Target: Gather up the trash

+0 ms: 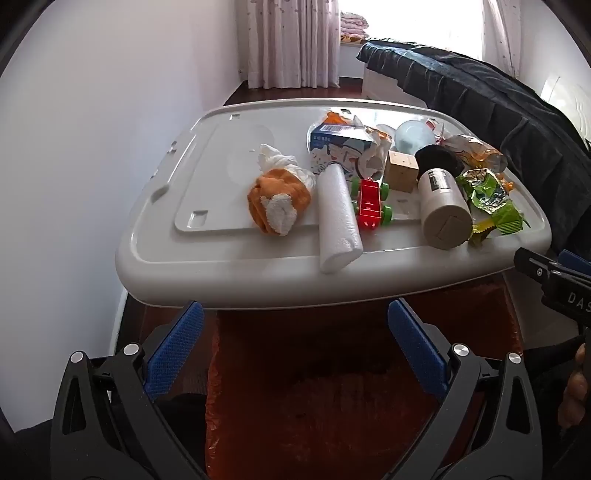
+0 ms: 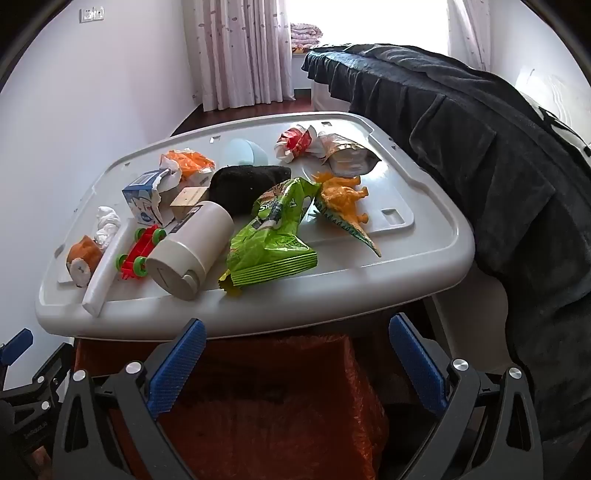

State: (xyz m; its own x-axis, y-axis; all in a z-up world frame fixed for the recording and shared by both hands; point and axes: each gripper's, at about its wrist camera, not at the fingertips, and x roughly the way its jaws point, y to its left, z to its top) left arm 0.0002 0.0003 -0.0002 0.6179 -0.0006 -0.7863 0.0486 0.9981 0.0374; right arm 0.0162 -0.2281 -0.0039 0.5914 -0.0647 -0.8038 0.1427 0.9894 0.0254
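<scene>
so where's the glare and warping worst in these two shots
Left wrist view: the window is blown out white and the grey lid bows with fisheye curvature. Right wrist view: the window overexposes too, and the dark blanket loses detail.

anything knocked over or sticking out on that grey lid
Yes. The beige bottle lies on its side, its base toward the near edge. The white foam roll juts past the inner panel onto the lid's rim. The milk carton is torn open, and the green snack bag is crumpled.
</scene>
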